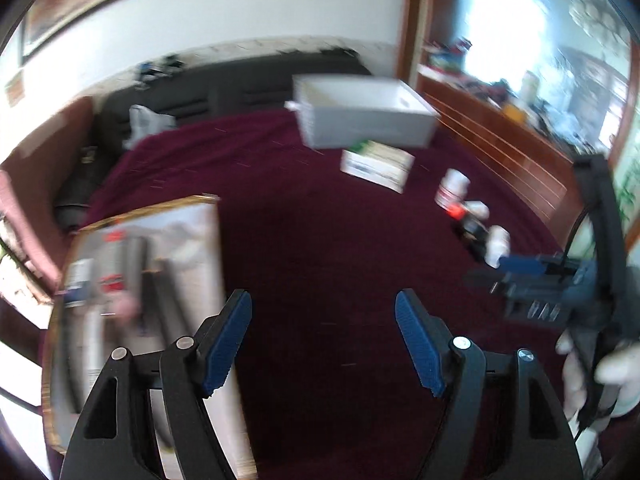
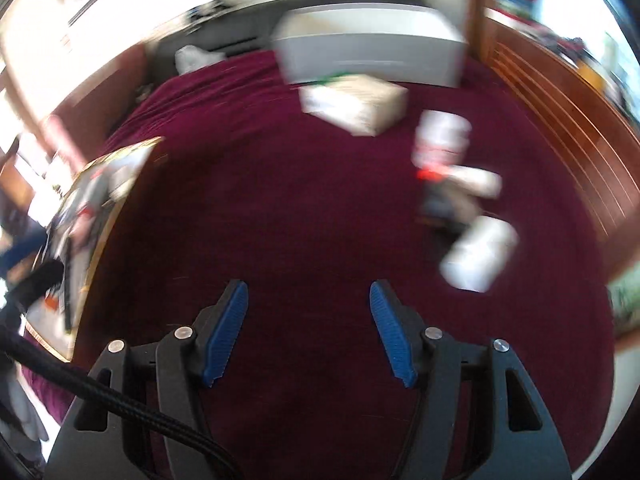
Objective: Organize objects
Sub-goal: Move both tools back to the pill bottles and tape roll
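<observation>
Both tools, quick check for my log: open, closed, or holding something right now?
Left tool: open, holding nothing.
Right tool: open, holding nothing.

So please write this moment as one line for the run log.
left gripper: open, empty | right gripper: open, empty | white bin, carton, bottles on maroon cloth | nothing grasped

I saw a dark maroon cloth (image 1: pixel 304 240) under everything. The open box (image 1: pixel 362 120) was plain white. The carton (image 1: pixel 376 164) was cream with green print. The 2 gripper pads (image 1: pixel 228 344) were blue and ribbed, on black arms.
</observation>
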A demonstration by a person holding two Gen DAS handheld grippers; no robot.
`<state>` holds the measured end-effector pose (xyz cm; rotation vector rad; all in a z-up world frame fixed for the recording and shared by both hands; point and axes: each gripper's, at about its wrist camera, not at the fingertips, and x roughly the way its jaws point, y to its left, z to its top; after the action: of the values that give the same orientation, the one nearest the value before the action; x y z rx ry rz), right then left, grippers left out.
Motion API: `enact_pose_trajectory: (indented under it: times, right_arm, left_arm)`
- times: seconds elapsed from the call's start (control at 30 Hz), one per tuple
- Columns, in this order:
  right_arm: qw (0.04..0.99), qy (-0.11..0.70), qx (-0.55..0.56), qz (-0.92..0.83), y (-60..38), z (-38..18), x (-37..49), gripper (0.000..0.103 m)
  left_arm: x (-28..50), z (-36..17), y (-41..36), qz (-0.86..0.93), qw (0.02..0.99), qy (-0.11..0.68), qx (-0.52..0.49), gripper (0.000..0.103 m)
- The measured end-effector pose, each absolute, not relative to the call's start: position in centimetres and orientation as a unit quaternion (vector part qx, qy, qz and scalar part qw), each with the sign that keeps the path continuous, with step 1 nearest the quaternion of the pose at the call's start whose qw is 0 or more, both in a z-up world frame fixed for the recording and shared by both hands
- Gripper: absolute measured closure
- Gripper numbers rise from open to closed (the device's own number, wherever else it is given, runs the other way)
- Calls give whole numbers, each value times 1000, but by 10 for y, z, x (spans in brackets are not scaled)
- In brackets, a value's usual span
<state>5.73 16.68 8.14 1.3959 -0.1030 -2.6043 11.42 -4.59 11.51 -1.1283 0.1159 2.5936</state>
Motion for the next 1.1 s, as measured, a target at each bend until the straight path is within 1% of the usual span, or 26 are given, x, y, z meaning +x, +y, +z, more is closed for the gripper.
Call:
enact_pose_trajectory:
  times: [0.13,0.2,0.27,0.5,0.57,0.67,0.7,0.73,0.77,0.8,0.87,0.9,0.97,1.1]
  right_arm:
    - [22,-84,462,-882,255,85,49,40]
    - [8,-114,465,-878,286,84,45,40]
    - [5,-141,465,-874,309,80,39,40]
    - [35,-194,472,-859,329,66,7,40]
    - [53,-189,452,-870,320,74,2,40]
    - [91,-150,461,-870,289,76,-12,40]
    - [97,-124,471,-868,275,75,-18,41]
    - [96,-99,479,-867,264,72,-22,42]
    - [90,-74,487,-866,254,68,-26,51]
    - [83,-50,497,-862,243,63,-31,67]
    - [72,-23,523,-849,229,51,-39,84]
    - [66,-20,520,-852,228,50,-39,89]
    - [75,-44,515,-853,232,54,-33,92]
    - [91,-106,479,-866,258,80,-3,92]
  left_arm:
    - [108,104,-3,893,177,63,-408,34]
    - [107,101,8,890,180,66,-413,34]
    - [103,96,13,885,185,59,-422,34]
    - [83,90,15,880,180,30,-440,34]
    - [81,88,10,882,169,29,-439,34]
    - [77,88,0,885,150,27,-440,34]
    - [75,89,-3,886,146,26,-439,34]
    - [74,89,-5,887,142,24,-439,34]
    - [73,89,-8,887,139,20,-440,34]
    - [73,90,-11,887,137,17,-441,34]
    - [72,89,-11,886,135,16,-443,34]
    - [73,90,-10,886,136,19,-443,34]
    - [74,92,-4,885,143,25,-442,34]
    - [67,92,20,876,169,23,-451,34]
